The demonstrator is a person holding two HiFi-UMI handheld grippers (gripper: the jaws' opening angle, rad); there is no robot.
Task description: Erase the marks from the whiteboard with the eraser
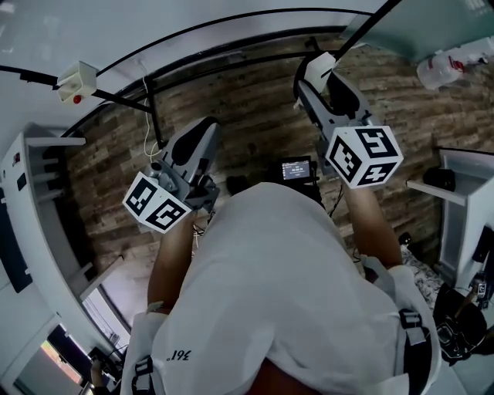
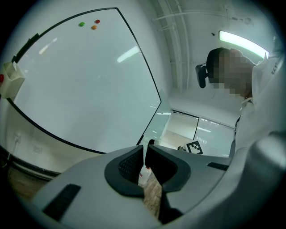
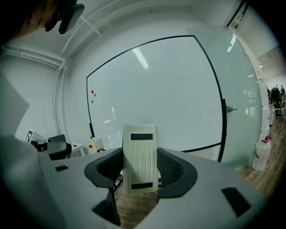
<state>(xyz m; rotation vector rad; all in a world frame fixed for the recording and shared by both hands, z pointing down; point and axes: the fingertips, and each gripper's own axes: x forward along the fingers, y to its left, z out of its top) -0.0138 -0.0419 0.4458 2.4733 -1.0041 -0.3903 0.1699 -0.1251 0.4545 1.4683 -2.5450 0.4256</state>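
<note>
**Eraser clamped on the right, board wide open ahead**

Head view first: looking steeply down over a white shirt [image 1: 285, 293], both tools are raised in front of the person. The left gripper [image 1: 202, 139] sits lower. The right gripper [image 1: 316, 73] reaches higher, toward the whiteboard [image 1: 193, 19] that curves across the top of the view. Plank flooring [image 1: 247, 100] runs below the board's black edge, and a white bottle [image 1: 451, 65] lies off at the upper right.

Over to the left gripper view. The 2 pads are drawn almost together with only a thin slit between them, and nothing is gripped there. The bottle and a strip of floor show through the slit, well beyond the jaws. The whiteboard fills the left half of the view, and 3 small magnets [image 2: 91, 24] in green, red and orange are clustered near its top. A white box with a red button [image 2: 9, 80] sits on the frame at the far left. A ceiling light strip [image 2: 241, 40] glows at the upper right.

Now the right gripper view, and here is the tool of the moment. The eraser [image 3: 140, 143] stands upright between the jaws, pressed from both sides by the ribbed pads, its pale grooved back facing the camera. The whiteboard sits straight ahead and apart from the eraser, with light reflections streaking its surface. The bottle stands on the floor at the far right.
</note>
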